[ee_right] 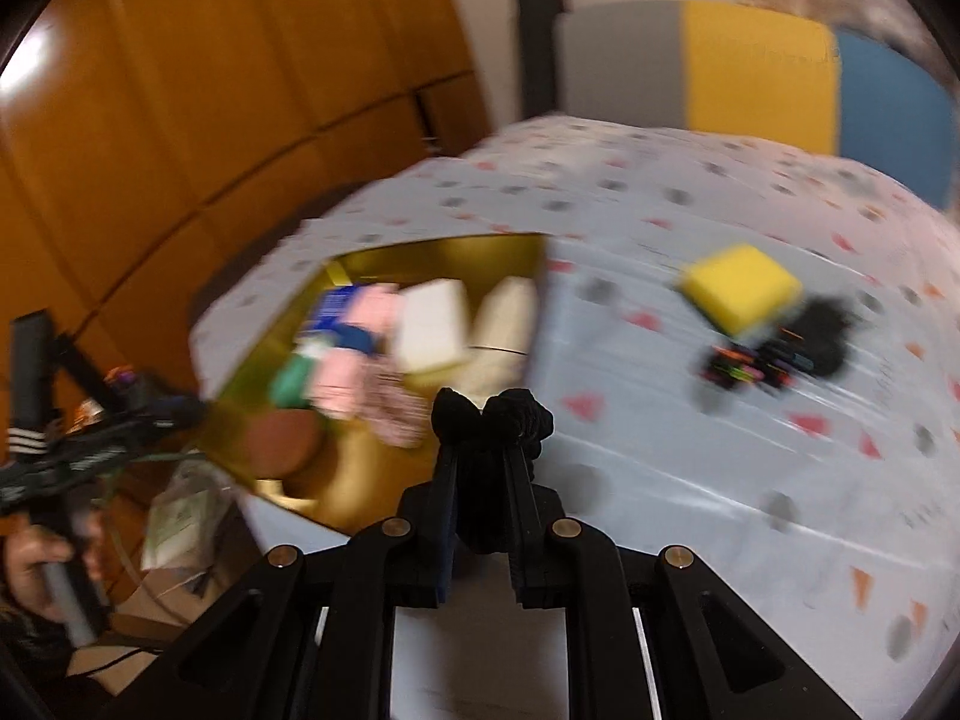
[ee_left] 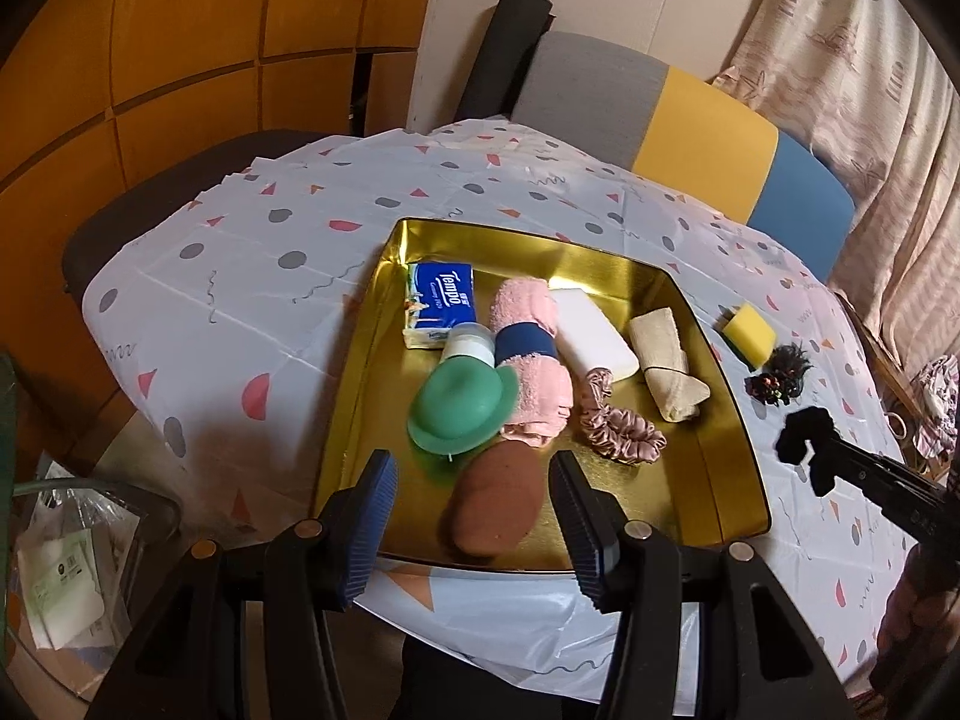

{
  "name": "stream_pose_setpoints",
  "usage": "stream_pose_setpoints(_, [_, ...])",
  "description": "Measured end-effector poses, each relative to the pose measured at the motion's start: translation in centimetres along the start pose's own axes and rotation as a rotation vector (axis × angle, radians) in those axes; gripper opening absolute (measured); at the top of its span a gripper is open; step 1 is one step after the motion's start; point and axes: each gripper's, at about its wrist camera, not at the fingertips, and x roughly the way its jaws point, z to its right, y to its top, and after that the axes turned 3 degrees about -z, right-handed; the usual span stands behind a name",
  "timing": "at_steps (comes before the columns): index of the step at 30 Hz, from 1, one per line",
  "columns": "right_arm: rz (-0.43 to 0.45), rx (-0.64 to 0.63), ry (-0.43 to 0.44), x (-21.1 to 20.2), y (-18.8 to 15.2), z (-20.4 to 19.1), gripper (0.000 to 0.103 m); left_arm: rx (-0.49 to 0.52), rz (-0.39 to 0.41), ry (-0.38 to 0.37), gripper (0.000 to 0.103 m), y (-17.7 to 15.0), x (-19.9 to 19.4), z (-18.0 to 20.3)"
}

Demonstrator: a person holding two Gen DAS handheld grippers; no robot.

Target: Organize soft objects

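A gold tray (ee_left: 738, 456) on the table holds a blue tissue pack (ee_left: 441, 300), a rolled pink towel (ee_left: 531, 354), a white sponge (ee_left: 591, 333), a beige rolled cloth (ee_left: 666, 363), a pink scrunchie (ee_left: 621, 429), a green cap-shaped item (ee_left: 459, 408) and a brown pad (ee_left: 498, 501). My left gripper (ee_left: 474, 510) is open over the tray's near edge, astride the brown pad. My right gripper (ee_right: 486, 420) is shut on a black scrunchie (ee_right: 495, 411), held above the table right of the tray (ee_right: 354, 480); it also shows in the left wrist view (ee_left: 804, 441).
A yellow sponge (ee_left: 750, 336) and a dark hair tie with coloured bits (ee_left: 780, 372) lie on the patterned tablecloth (ee_left: 252, 300) right of the tray. A grey, yellow and blue chair back (ee_left: 690, 126) stands behind. A clear bin with packets (ee_left: 66, 564) sits low left.
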Motion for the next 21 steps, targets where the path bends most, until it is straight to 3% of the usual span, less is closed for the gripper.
stream_pose_setpoints(5, [-0.085, -0.093, 0.059, 3.5, 0.4, -4.5, 0.014, 0.007, -0.004, 0.001, 0.053, -0.2, 0.1, 0.1])
stream_pose_setpoints(13, [-0.208, -0.168, -0.009, 8.9, -0.3, -6.6, 0.016, 0.021, -0.009, 0.006, 0.053, -0.3, 0.4, 0.3])
stream_pose_setpoints(15, [-0.224, -0.167, -0.023, 9.6, -0.4, -6.3, 0.023, 0.022, -0.009, 0.007, 0.053, -0.3, 0.4, 0.4])
stream_pose_setpoints(18, [-0.23, -0.168, -0.05, 9.9, -0.5, -5.9, 0.023, 0.027, -0.01, 0.007, 0.053, -0.3, 0.4, 0.4])
stream_pose_setpoints(21, [-0.224, -0.156, -0.049, 9.8, -0.7, -5.5, 0.036, 0.03, -0.011, 0.005, 0.053, -0.3, 0.4, 0.5])
